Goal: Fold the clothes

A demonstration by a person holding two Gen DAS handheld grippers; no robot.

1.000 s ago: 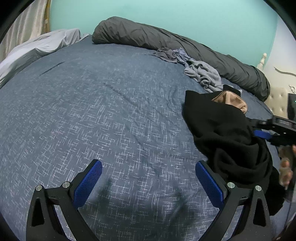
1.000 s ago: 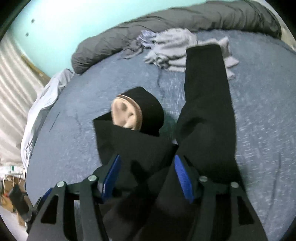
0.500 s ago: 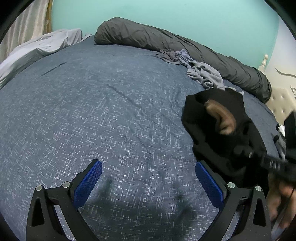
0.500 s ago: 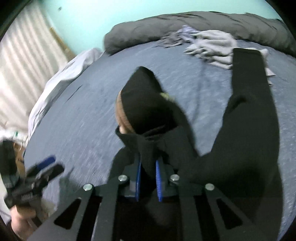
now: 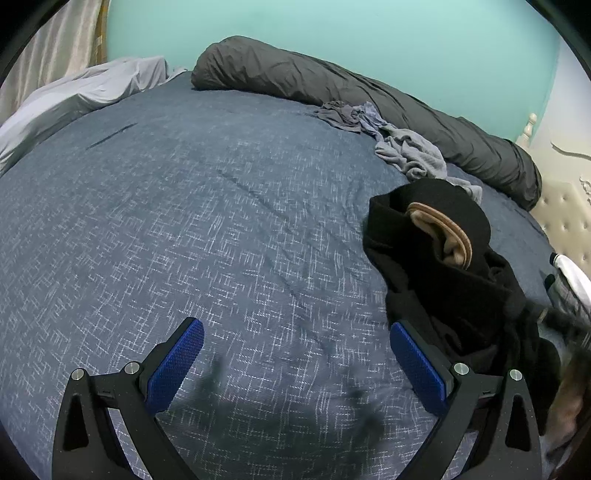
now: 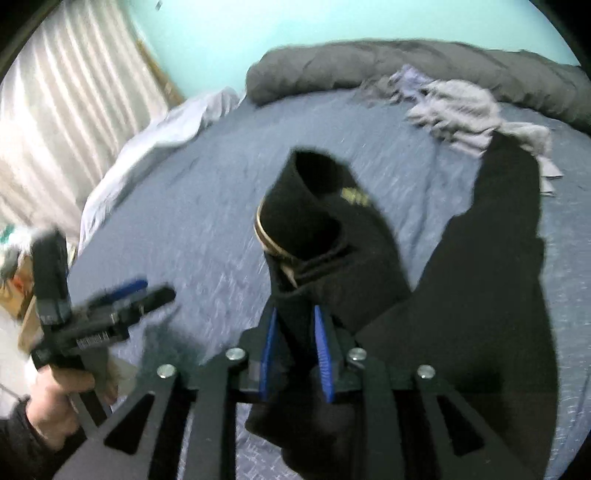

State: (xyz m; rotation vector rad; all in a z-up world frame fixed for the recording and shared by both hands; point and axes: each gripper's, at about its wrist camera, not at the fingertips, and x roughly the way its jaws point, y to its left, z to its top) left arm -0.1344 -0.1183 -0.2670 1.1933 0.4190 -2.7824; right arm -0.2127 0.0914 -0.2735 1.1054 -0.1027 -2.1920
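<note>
black hoodie pinched in right gripper, left gripper wide over bed

right gripper (image 6: 293,350): blue ribbed pads nearly closed, clamped on a fold of the black hoodie (image 6: 332,258). fabric is thick, matte, fleece-like; it rises from betw the pads into a rounded hood shape w/ a tan lining showing at the rim. a small yellowish mark sits on the cloth near the hood. one long sleeve or panel stretches away to the right across the bed (image 6: 207,206), its end near the grey clothes pile (image 6: 465,107).

left gripper (image 5: 295,365): jaws spread wide, nothing betw the blue textured pads, hovering over bare bedding. in the right wrist view it shows blurred at the left edge, held in the person's left hand (image 6: 62,398).

from the left wrist view the hoodie (image 5: 443,266) is a bunched heap at the right side of the bed, tan lining curled like a shell on top.

bed cover: blue-grey, woven crosshatch print, lightly creased. a dark grey rolled duvet (image 5: 351,92) lies along the far edge by the teal wall (image 5: 332,33); pale grey sheet (image 5: 81,92) crumpled at the far left; tufted cream headboard (image 5: 565,214) at right.
</note>
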